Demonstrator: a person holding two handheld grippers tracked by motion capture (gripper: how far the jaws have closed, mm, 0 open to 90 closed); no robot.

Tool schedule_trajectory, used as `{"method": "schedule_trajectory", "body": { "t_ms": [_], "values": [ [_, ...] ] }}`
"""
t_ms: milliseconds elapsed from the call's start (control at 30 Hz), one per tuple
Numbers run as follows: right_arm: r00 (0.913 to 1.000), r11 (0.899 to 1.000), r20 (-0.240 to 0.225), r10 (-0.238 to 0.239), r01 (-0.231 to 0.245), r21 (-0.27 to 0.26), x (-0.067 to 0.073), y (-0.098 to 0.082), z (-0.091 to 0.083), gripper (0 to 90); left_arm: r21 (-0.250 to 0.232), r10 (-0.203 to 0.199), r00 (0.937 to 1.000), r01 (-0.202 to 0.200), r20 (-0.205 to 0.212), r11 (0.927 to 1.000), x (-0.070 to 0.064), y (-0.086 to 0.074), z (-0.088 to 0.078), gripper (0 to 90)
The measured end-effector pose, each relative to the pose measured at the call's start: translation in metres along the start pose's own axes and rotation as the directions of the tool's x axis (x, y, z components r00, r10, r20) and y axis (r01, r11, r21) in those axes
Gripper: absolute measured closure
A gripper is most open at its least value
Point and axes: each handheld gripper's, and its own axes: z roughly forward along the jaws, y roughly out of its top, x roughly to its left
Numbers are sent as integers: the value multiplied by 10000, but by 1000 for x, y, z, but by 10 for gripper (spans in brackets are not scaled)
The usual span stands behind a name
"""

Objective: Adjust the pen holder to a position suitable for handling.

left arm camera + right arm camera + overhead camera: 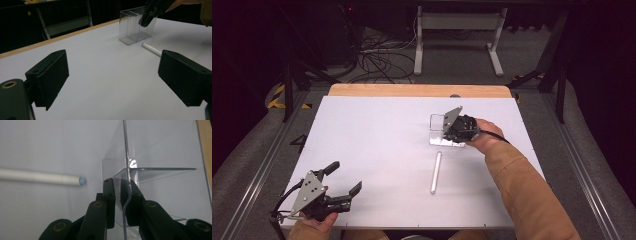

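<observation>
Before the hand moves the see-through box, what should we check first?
1. Right gripper jaws astride a wall of the clear box: ok.
2. Pads pressing that wall firmly: cannot tell, a narrow gap shows on one side.
3. Box upright on the white table: ok.
4. White tube lying apart from the box: ok.
5. Left gripper open, holding nothing, far from the box: ok.

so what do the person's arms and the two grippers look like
Both grippers are black with blocky jaws and brass-coloured pivot rings. The left gripper carries a grey three-cornered plate and trails a black cable; the right gripper has the same plate and cable. The right arm wears a tan-orange sleeve.
</observation>
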Motion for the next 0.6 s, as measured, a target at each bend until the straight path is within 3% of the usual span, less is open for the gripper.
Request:
{"method": "schedule_trajectory", "body": {
  "t_ms": [233, 533, 600],
  "values": [
    [9998, 9998, 39, -193, 193, 55, 3, 2, -8, 868, -8, -27, 10000, 27, 0, 10000, 0, 0, 0, 106],
    [10000, 9954, -63, -57, 51, -957, 9, 22, -29, 867, 27, 11, 10000, -11, 4, 10000, 0, 0, 0, 106],
    [9989, 9924, -456, -60, 3, -1232, 16, 37, -33, 866, 13, -10, 10000, 10, 4, 10000, 0, 0, 1, 106]
  ]
}}
